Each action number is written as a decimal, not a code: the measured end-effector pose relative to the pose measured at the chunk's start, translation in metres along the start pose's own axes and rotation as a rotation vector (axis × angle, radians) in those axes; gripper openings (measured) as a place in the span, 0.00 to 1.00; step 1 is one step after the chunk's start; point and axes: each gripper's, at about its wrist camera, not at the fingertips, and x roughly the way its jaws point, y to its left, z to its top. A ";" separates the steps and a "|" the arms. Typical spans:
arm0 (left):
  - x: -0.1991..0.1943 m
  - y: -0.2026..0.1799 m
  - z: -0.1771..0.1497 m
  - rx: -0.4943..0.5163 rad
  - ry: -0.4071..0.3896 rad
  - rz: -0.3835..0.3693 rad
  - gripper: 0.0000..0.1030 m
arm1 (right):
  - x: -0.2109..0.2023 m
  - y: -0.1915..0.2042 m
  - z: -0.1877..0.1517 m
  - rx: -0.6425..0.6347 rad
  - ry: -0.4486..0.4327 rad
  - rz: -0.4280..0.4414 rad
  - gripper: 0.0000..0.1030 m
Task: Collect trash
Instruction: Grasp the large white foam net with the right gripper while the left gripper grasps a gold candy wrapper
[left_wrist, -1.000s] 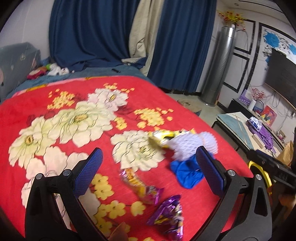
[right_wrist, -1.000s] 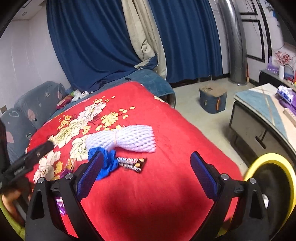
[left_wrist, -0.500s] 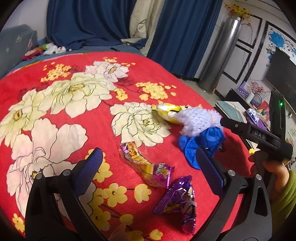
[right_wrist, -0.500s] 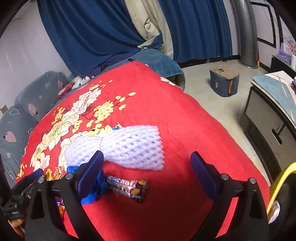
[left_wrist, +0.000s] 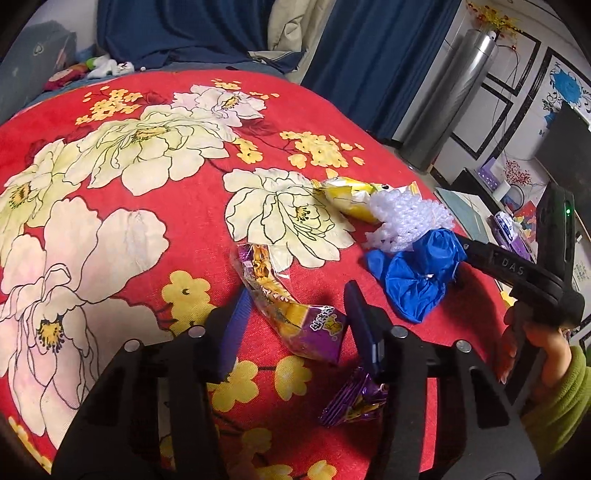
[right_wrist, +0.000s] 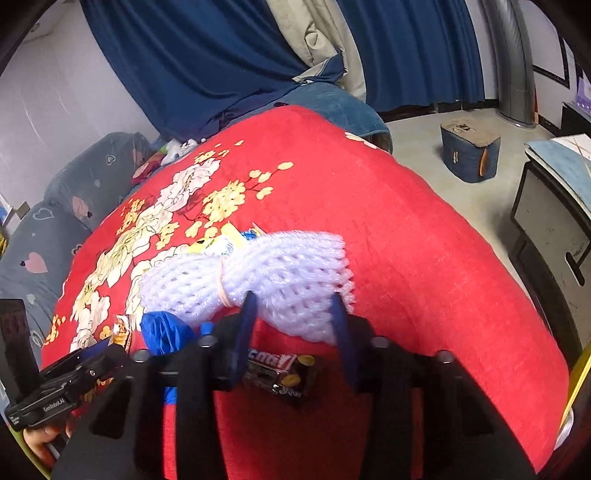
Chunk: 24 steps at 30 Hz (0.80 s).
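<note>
Trash lies on a red flowered blanket. My left gripper has its jaws partly closed around a purple and yellow snack wrapper, pads close to its sides. A crumpled purple wrapper lies just below the right finger. A yellow packet, white foam net and blue crumpled glove lie farther right. My right gripper has its jaws partly closed around the near edge of the white foam net, above a dark candy bar wrapper. The blue glove lies at its left.
Blue curtains hang behind the bed. A grey heart-print sofa stands at the left. A small blue stool stands on the floor, a low cabinet at the right. A yellow rim shows at the right edge.
Both grippers have moved down and forward to the blanket and narrowed their jaws, the left around the purple and yellow wrapper, the right around the foam net's edge.
</note>
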 end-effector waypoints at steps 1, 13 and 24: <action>0.000 -0.001 0.000 0.001 0.000 -0.001 0.41 | -0.001 -0.003 -0.002 0.013 -0.003 -0.003 0.24; -0.002 -0.003 0.001 0.011 -0.011 -0.037 0.13 | -0.044 0.000 -0.004 0.004 -0.139 -0.019 0.17; -0.025 -0.008 0.008 0.025 -0.110 -0.065 0.11 | -0.089 0.000 -0.015 -0.006 -0.223 -0.050 0.17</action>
